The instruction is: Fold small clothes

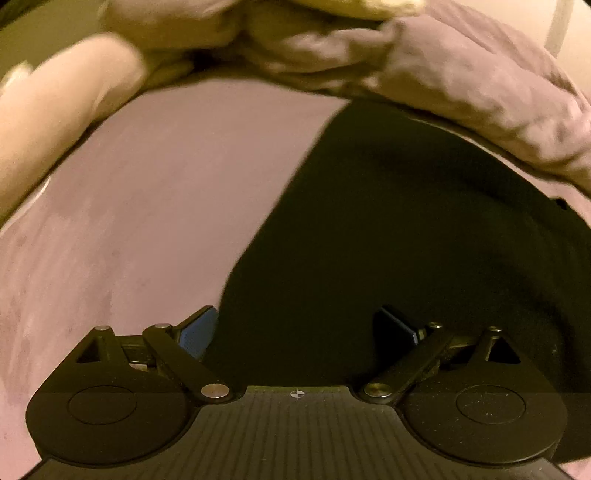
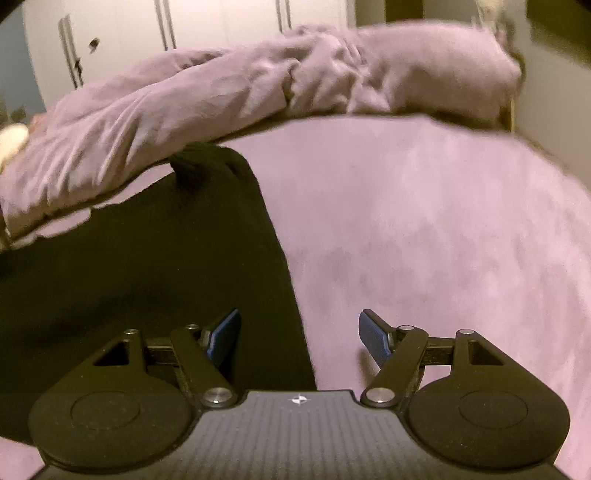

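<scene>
A black garment [image 1: 406, 240] lies flat on a pink bedsheet [image 1: 147, 221]. In the left wrist view my left gripper [image 1: 297, 332] is open over the garment's left edge, with its left blue pad [image 1: 195, 336] at the cloth's border. The garment also shows in the right wrist view [image 2: 147, 266], with a bunched end [image 2: 192, 166] at the far side. My right gripper [image 2: 299, 339] is open over the garment's right edge, its left pad [image 2: 223, 339] above the cloth and its right pad [image 2: 375, 339] above the sheet [image 2: 424, 240]. Neither gripper holds anything.
A rumpled pink duvet [image 1: 461, 74] [image 2: 221, 92] is piled along the far side of the bed, touching the garment's far edge. White wardrobe doors [image 2: 184, 22] stand behind it. A pale pillow [image 1: 55, 110] lies at the far left.
</scene>
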A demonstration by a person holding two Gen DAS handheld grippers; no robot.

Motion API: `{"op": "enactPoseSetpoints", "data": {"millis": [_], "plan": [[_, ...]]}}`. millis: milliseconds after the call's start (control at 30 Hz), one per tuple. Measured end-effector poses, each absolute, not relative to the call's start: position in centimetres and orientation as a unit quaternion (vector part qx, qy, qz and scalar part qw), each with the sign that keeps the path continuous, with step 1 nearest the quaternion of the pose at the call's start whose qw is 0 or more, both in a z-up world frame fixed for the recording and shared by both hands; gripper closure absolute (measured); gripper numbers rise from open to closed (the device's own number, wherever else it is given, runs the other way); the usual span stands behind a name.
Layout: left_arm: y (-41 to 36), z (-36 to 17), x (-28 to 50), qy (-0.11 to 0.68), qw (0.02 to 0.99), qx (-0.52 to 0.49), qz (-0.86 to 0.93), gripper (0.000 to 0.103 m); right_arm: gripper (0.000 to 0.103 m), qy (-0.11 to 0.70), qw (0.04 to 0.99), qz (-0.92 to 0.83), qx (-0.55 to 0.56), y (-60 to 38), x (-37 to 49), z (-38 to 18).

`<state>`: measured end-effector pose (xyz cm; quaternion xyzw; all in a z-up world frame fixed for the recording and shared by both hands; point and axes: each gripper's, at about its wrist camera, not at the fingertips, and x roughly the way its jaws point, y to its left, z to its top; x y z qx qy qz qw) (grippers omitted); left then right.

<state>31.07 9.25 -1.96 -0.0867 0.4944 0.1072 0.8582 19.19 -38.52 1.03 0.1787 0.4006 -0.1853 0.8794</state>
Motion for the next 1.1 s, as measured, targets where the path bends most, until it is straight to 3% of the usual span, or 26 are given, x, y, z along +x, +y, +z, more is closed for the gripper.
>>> {"op": "enactPoseSetpoints", "data": {"millis": [100,200,433,500,567,800,900,1033,1100], "plan": [[11.3,-1.6,29.9,0.497,0.849,-0.144,0.106,0.005,0.031,0.411,0.860,-0.166,0.254,-39.8,18.7,0.7],[11.5,-1.4,29.7,0.497,0.855,-0.125,0.082,0.005,0.031,0.432,0.838,-0.120,0.312,-40.3,18.8,-0.3],[10.8,-1.1,31.9,0.505,0.856,-0.104,0.037,0.006,0.030,0.435,0.839,-0.103,0.309,-39.5,19.6,-0.1],[10.7,-1.5,32.3,0.505,0.857,-0.095,0.043,0.006,0.031,0.435,0.843,-0.109,0.296,-39.2,20.0,0.0],[10.7,-2.0,32.4,0.506,0.856,-0.086,0.058,0.005,0.043,0.439,0.854,-0.129,0.249,-38.5,20.6,0.4],[12.1,-2.3,31.4,0.512,0.843,-0.142,0.080,0.005,0.043,0.389,0.898,-0.195,0.059,-33.6,21.0,4.0],[12.1,-2.1,30.8,0.515,0.840,-0.151,0.077,0.005,0.044,0.384,0.906,-0.147,0.096,-31.6,21.5,4.1],[12.0,-1.0,30.5,0.509,0.846,-0.143,0.072,0.006,0.057,0.411,0.900,-0.101,0.106,-28.7,23.4,2.5],[11.5,-0.1,30.7,0.496,0.859,-0.110,0.067,0.006,0.057,0.412,0.900,-0.090,0.109,-27.7,24.0,2.2]]}}
